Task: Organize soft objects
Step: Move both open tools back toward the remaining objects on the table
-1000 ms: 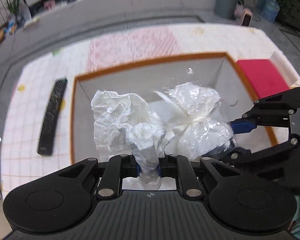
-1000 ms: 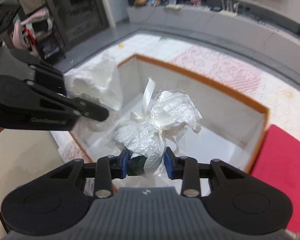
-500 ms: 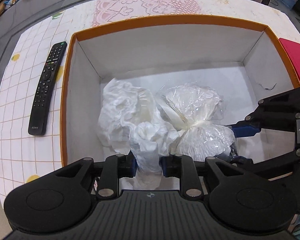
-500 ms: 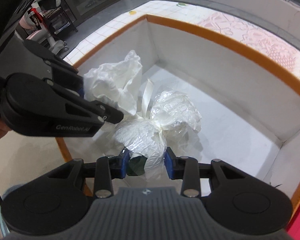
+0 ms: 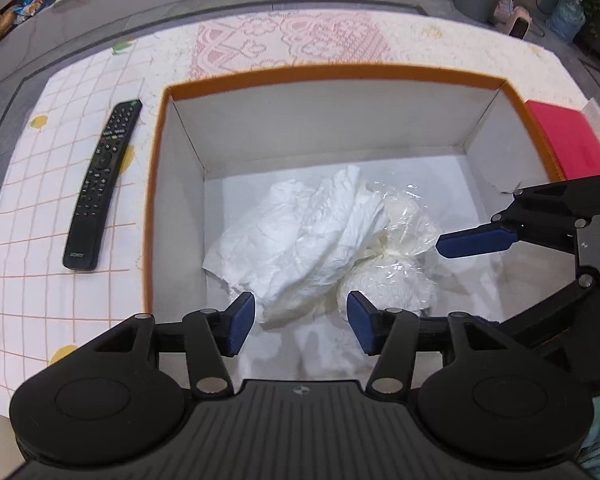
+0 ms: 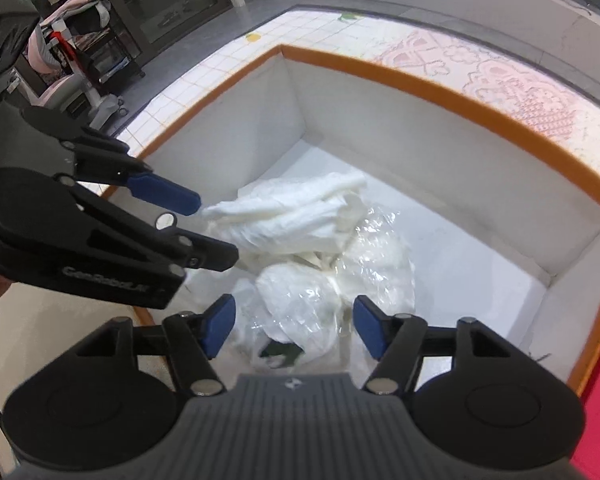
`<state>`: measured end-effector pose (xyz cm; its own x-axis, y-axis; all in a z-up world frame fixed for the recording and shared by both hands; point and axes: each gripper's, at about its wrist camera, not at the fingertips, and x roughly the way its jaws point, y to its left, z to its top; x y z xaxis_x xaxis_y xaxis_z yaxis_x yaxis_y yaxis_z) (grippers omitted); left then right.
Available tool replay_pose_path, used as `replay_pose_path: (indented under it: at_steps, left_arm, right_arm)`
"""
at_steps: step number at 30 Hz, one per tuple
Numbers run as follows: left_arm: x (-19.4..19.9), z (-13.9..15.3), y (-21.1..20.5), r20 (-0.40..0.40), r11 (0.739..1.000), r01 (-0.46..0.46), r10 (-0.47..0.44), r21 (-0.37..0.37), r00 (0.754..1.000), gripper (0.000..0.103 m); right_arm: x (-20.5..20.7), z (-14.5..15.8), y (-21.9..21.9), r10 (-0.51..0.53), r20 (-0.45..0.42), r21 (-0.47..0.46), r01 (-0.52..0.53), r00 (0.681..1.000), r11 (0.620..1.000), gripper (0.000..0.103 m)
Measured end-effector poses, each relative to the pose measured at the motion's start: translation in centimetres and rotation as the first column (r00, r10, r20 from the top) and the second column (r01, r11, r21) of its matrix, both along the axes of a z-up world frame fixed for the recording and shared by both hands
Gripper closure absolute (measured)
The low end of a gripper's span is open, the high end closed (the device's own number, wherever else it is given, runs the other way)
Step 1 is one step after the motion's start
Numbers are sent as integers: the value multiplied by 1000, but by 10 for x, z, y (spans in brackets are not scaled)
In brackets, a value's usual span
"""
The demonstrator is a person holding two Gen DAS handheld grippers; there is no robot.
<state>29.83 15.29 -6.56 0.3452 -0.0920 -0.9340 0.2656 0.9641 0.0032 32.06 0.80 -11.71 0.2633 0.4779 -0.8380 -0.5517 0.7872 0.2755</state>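
Black left gripper (image 5: 301,322), black right gripper (image 6: 294,330), blue finger pads (image 5: 240,323), silver screws, ribbed grey housings

The crumpled white paper (image 5: 300,240) hides part of the plastic-wrapped bundle (image 5: 396,256).

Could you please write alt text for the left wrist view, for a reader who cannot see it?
The left gripper, its jaws just opened, hangs over crumpled white paper and a clear plastic bundle lying in an orange-rimmed box. The right gripper reaches in from the right, and a remote control lies left of the box.
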Motion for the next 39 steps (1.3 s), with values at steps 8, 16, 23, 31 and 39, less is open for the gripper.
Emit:
replay_pose_path:
  at_steps: [8, 16, 23, 31, 39]
  left_arm:
    - [-38, 40, -10, 122, 1000, 10, -8, -14, 992, 41]
    - [-105, 77, -49, 362, 996, 87, -87, 17, 928, 43]
    - [-156, 84, -97, 502, 984, 177, -138, -30, 854, 44]
    - [-183, 60, -152, 543, 956, 254, -137, -145, 829, 44]
    - [-179, 24, -217, 485, 908, 335, -181, -252, 855, 44]
  right_arm:
    - [-26, 35, -15, -46, 76, 19, 45, 996, 999, 38]
    - [-80, 75, -54, -143, 198, 59, 134, 970, 989, 38]
    - [-148, 91, -107, -301, 307, 108, 281, 903, 953, 37]
    - [-210, 84, -181, -503, 356, 132, 491, 788, 861, 36]
    - [-249, 61, -253, -640, 402, 66, 676, 655, 734, 34]
